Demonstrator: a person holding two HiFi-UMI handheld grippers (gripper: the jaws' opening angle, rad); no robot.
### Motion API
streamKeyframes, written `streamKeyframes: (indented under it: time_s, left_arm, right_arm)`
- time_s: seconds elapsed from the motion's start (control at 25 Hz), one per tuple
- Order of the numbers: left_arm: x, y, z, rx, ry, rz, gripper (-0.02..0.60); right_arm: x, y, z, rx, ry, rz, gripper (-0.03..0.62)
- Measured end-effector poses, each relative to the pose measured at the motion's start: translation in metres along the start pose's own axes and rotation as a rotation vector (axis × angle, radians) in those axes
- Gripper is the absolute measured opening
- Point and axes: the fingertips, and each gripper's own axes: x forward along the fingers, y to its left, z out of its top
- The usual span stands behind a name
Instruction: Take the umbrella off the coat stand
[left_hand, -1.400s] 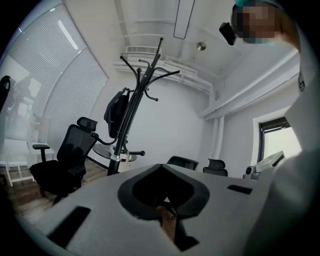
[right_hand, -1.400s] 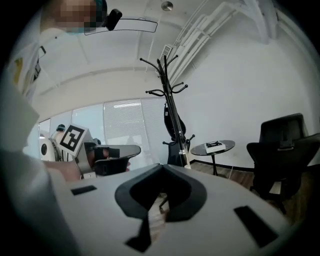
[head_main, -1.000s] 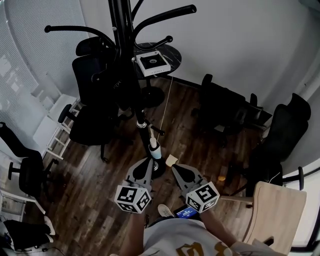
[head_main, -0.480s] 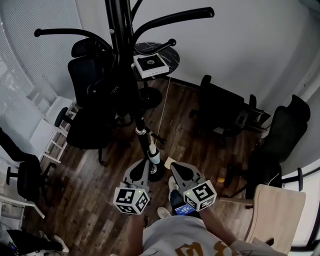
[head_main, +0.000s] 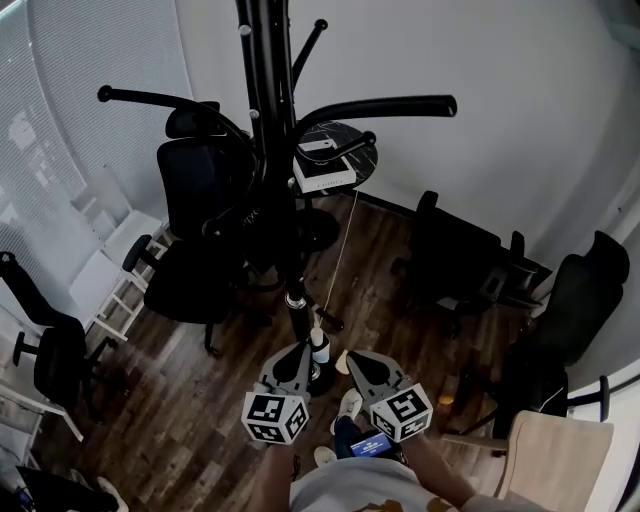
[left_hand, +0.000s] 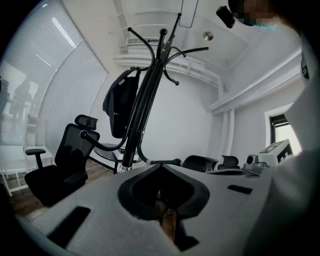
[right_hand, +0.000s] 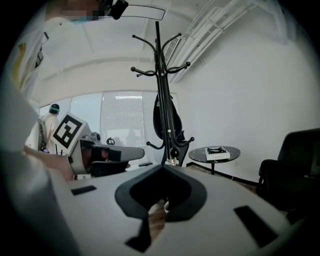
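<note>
A black coat stand (head_main: 262, 90) with curved arms rises in front of me. A black, loosely furled umbrella (head_main: 296, 300) hangs down along its pole, ending low in a silver ring and a pale tip. It also shows as a dark bundle in the left gripper view (left_hand: 120, 102) and the right gripper view (right_hand: 167, 117). My left gripper (head_main: 298, 350) and right gripper (head_main: 352, 357) are side by side just short of the umbrella's lower end. Both point at the stand, both are shut, and neither holds anything.
Black office chairs (head_main: 195, 190) stand around the coat stand. A round dark side table (head_main: 358, 140) carries a white box (head_main: 322, 172). A wooden chair (head_main: 550, 445) is at lower right. Window blinds (head_main: 60, 120) fill the left wall. A second person (right_hand: 50, 120) stands far off.
The head view has tilted up, so more of the stand's top and arms shows. Both grippers stay shut and close together, slightly lower in the picture.
</note>
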Motion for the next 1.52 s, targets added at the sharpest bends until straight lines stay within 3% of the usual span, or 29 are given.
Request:
streamKeyframes:
  time_s: [0.24, 0.52, 0.8, 1.0, 1.08, 1.52]
  left_arm:
    - [0.014, 0.017, -0.011, -0.02, 0.02, 0.021, 0.021]
    - [0.037, 0.022, -0.013, 0.084, 0.051, 0.022, 0.021]
    - [0.056, 0.029, -0.032, 0.115, 0.129, 0.021, 0.023]
    - [0.064, 0.037, -0.043, 0.088, 0.165, 0.008, 0.025]
    - [0.068, 0.038, -0.048, 0.093, 0.19, -0.01, 0.08]
    - [0.084, 0.042, -0.049, 0.094, 0.199, -0.046, 0.071]
  right_arm:
    - [0.023, -0.012, -0.005, -0.013, 0.022, 0.022, 0.012]
    - [0.045, -0.031, -0.011, -0.05, 0.055, 0.031, 0.012]
    - [0.064, -0.045, -0.022, -0.078, 0.079, 0.042, 0.012]
    - [0.079, -0.042, -0.028, -0.083, 0.08, 0.07, 0.012]
    - [0.083, -0.04, -0.032, -0.1, 0.087, 0.081, 0.012]
    - [0.108, -0.05, -0.036, -0.086, 0.115, 0.118, 0.014]
